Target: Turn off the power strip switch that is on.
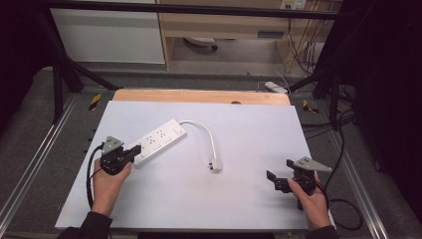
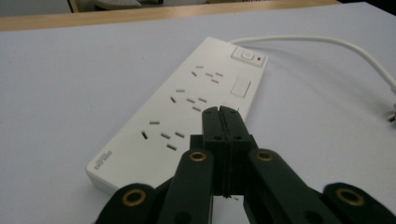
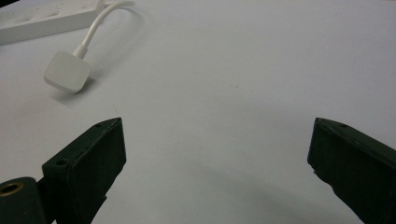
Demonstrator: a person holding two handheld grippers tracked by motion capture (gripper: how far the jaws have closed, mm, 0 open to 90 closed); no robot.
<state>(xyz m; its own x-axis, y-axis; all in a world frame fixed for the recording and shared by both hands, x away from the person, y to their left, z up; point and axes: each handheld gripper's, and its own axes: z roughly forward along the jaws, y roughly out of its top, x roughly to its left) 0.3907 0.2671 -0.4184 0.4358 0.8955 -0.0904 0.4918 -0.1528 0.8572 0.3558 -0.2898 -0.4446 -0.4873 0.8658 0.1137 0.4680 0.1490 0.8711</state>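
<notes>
A white power strip (image 1: 157,139) lies slantwise on the white table top (image 1: 239,199), its cable (image 1: 208,133) curling to a white plug (image 1: 215,165). My left gripper (image 1: 133,151) is shut with nothing in it, its tips just over the near end of the power strip (image 2: 196,102). In the left gripper view the jaws of the left gripper (image 2: 219,111) press flat together above the sockets. My right gripper (image 1: 278,172) rests at the front right, open and empty. In the right gripper view the plug (image 3: 67,71) lies ahead to the left of the right gripper (image 3: 217,135).
A wooden strip (image 1: 199,96) runs along the table's far edge. Black frame bars (image 1: 59,69) stand at the left and right. Loose cables (image 1: 328,124) trail on the floor at the right.
</notes>
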